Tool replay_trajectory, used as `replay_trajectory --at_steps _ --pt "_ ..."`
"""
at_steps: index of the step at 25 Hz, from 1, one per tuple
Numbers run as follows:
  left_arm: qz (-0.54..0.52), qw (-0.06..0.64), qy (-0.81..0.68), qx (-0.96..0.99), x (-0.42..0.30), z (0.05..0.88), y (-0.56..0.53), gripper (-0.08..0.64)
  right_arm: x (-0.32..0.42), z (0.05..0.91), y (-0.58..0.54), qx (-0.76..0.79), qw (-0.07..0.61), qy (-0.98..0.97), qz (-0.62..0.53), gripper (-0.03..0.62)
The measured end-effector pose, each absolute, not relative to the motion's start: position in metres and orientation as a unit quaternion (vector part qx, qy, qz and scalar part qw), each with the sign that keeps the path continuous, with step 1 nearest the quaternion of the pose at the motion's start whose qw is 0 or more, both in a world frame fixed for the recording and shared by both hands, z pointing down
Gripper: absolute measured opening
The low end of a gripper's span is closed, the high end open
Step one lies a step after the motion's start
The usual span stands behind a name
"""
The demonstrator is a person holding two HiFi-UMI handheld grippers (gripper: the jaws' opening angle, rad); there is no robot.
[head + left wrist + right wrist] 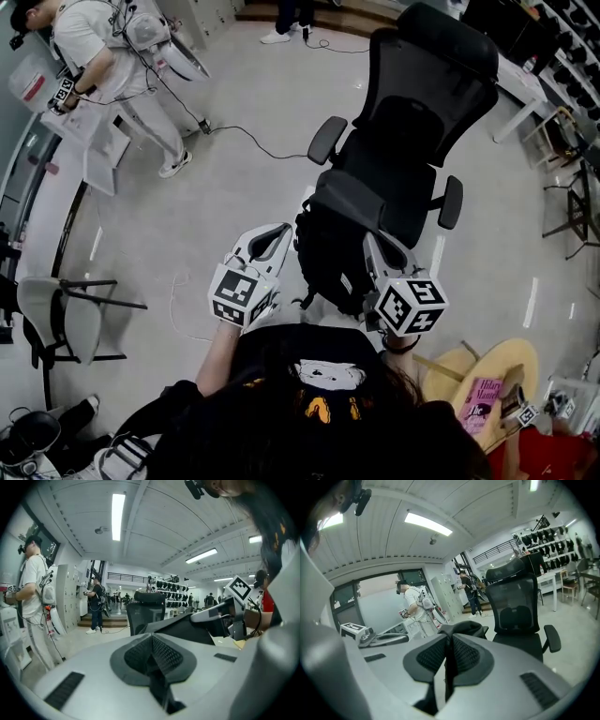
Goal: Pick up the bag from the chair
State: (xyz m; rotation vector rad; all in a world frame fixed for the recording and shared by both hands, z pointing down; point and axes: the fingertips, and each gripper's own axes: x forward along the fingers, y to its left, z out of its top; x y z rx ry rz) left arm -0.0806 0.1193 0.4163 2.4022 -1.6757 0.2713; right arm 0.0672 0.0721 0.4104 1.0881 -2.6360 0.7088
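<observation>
A black bag [328, 258] with a grey top flap hangs in front of the black office chair [412, 122], off its seat. It sits between my two grippers. My left gripper [279, 232] is at the bag's left top corner and my right gripper [373, 242] at its right top. In the left gripper view the left gripper [151, 637] is shut, with a dark strap running down from between its pads. In the right gripper view the right gripper [450, 639] is shut the same way on a dark strap, with the bag top [464, 627] just beyond and the chair [518, 606] with a bare seat behind.
A person in white [103, 47] stands at the far left by a white desk [56, 187]. A grey chair [56, 314] is at my left. A cable [253, 141] crosses the floor. A round wooden table [487, 380] with a book is at my right.
</observation>
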Motion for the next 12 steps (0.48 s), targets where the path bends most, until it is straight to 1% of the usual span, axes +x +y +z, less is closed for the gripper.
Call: replay_trajectory --at_steps 12 --pt "0.069 0.096 -0.57 0.813 -0.093 0.403 0.136 0.009 0.045 0.407 0.094 0.356 0.11 -0.9 0.227 0.035"
